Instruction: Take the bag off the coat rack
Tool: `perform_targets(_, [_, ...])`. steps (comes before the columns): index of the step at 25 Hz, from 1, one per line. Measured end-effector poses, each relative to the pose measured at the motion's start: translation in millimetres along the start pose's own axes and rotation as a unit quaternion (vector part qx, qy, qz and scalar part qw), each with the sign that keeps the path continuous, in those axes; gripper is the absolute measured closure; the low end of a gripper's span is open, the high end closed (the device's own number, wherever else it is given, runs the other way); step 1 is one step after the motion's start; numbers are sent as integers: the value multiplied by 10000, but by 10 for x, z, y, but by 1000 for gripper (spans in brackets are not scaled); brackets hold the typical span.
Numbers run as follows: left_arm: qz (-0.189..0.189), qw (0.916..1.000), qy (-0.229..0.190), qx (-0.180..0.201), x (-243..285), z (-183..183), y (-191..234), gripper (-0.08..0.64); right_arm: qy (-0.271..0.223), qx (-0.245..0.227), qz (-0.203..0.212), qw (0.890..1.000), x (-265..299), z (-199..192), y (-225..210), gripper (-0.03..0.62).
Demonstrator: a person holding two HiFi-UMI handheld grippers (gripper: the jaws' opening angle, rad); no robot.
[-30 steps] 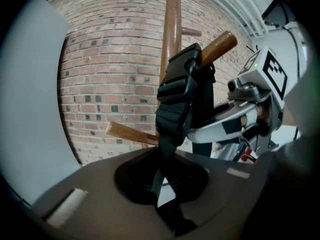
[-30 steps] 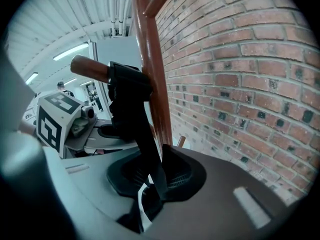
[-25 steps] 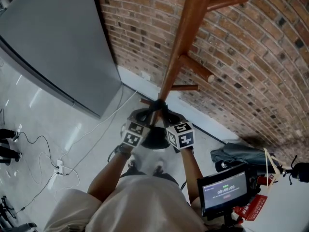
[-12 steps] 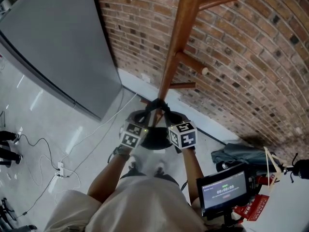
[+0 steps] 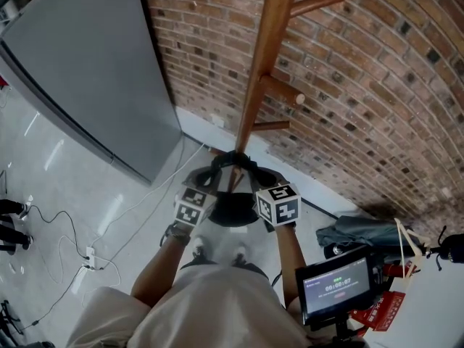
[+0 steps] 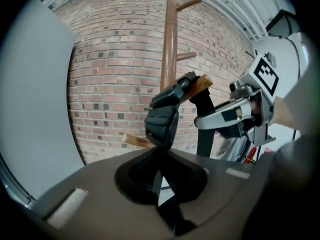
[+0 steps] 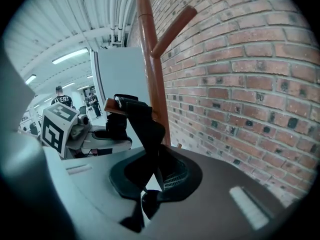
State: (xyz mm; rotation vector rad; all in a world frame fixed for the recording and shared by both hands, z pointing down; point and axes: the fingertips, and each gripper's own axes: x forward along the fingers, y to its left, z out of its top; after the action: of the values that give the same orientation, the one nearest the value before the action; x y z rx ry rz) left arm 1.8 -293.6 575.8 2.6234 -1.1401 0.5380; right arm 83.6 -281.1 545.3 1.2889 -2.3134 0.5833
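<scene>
Coat rack [image 5: 270, 49] top cut off; bag [image 5: 230, 210] body seemingly mostly hidden.

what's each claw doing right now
Left claw: closed on the bag strap.
Right claw: closed on the bag strap as well.

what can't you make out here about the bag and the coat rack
bag: head view, mostly covered by the left gripper and right gripper; the gripper views show only its strap
coat rack top: cut off by the upper edge in every view
rack base: head view, mostly hidden behind the bag
screen text: head view, too small to read
</scene>
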Motion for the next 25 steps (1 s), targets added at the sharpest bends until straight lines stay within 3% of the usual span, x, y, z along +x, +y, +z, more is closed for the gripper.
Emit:
perform_targets(18, [70,9985,-551,31,-473,407,61,555,-477,165,-152,9986,-557,360,84,586])
perform_targets(25, [-37,9973,-738,19,-651,628,33,556,-877,153,-189,9959,-825,606,152,586])
